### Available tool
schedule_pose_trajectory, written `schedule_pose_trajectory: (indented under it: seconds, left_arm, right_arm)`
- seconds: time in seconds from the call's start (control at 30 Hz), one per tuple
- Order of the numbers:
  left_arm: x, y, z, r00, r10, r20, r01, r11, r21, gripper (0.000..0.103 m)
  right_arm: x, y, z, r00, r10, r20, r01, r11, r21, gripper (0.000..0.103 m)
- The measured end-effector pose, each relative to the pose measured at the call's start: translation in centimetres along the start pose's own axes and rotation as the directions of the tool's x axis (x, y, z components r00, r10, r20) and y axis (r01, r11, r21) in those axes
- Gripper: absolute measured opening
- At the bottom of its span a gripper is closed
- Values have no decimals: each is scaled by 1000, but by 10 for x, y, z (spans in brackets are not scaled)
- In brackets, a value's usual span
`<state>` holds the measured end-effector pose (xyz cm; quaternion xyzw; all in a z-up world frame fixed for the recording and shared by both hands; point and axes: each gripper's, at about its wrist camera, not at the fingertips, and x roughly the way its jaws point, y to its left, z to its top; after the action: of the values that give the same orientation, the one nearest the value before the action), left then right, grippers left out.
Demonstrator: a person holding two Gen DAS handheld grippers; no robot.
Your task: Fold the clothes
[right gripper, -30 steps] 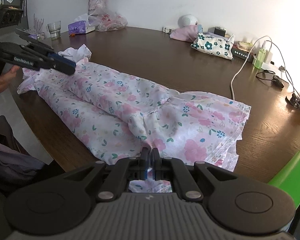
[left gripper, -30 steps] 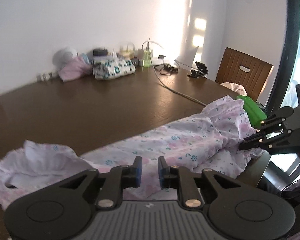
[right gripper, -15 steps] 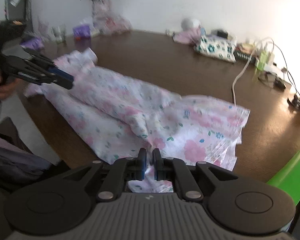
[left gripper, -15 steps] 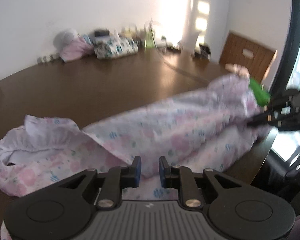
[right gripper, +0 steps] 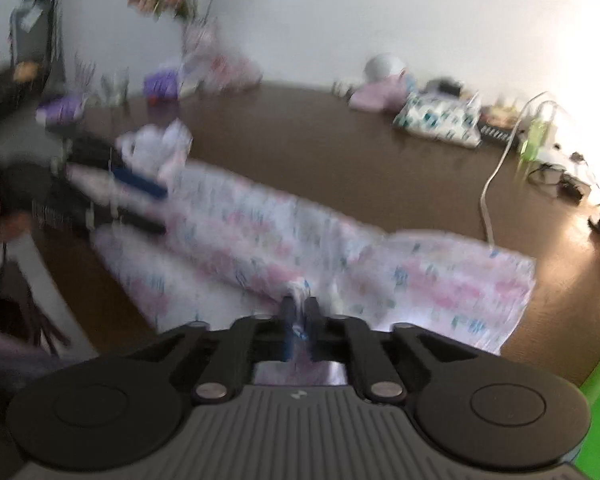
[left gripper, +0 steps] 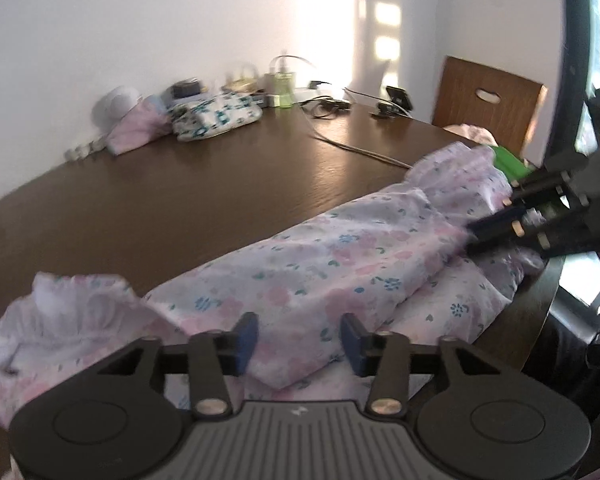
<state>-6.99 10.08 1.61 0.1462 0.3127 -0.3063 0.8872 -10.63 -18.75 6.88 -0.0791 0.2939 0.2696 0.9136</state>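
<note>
A long floral garment (left gripper: 340,256), white with pink and blue flowers, lies bunched lengthwise along the near edge of the brown table (left gripper: 180,200). My left gripper (left gripper: 296,332) hangs over one end; its jaws are opening, and a fold of the cloth lies between the blue pads without being pressed. At the other end my right gripper (right gripper: 299,312) is shut on a pinch of the garment (right gripper: 260,236). Each gripper shows in the other's view: the right gripper (left gripper: 476,236) at the far right and the left gripper (right gripper: 160,208) at the left, held by a hand.
A floral pouch (left gripper: 214,116), a pink cloth, bottles and chargers line the back wall. A white cable (right gripper: 488,196) runs across the table. A wooden chair (left gripper: 488,108) and a green object (left gripper: 508,162) stand at the right end, and a vase of flowers (right gripper: 192,40) at the far left.
My left gripper's jaws have spread from nearly shut to well apart over the cloth fold. The right gripper stays shut on the cloth, and its view has blurred with motion.
</note>
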Motion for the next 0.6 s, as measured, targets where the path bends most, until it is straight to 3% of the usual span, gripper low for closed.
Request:
schedule_pose_trajectory:
  seconds: [0.17,0.2,0.23,0.4,0.47,0.53,0.6]
  left_arm:
    - [13,-14,8,999,42,-4,-42,997,64,44]
    - [15,-16,8,999,53,-11,-52,996,67,26]
    - [15,-16,8,998,60,-16,-59,996,66,0]
    - [-2,-11,9,994,104,33,-105,994,32,0]
    - [-12,-9,12,994,99,49,-100,994,33,0]
    - [-15,-13,13,993,104,47,-107,992,67,2]
    - [-14,-16,14,995,98,36,-101,991,91,9]
  right_arm:
    - [-31,-6,12,995,-27,91,25,999,26,0]
    - [-35,-6,12,995,-31,97,29,999,30,0]
    - [-39,-7,11,994,-36,101,33,999,32,0]
    - [-39,-8,0,998,-3,64,2,1000,11,0]
    - [-35,-2,-2,998,23,63,-21,999,-35,7]
    - [-25,5,-2,997,19,68,-14,998,-69,35]
    - [-7,10,-3,1000,-3,31,7,992,-125,35]
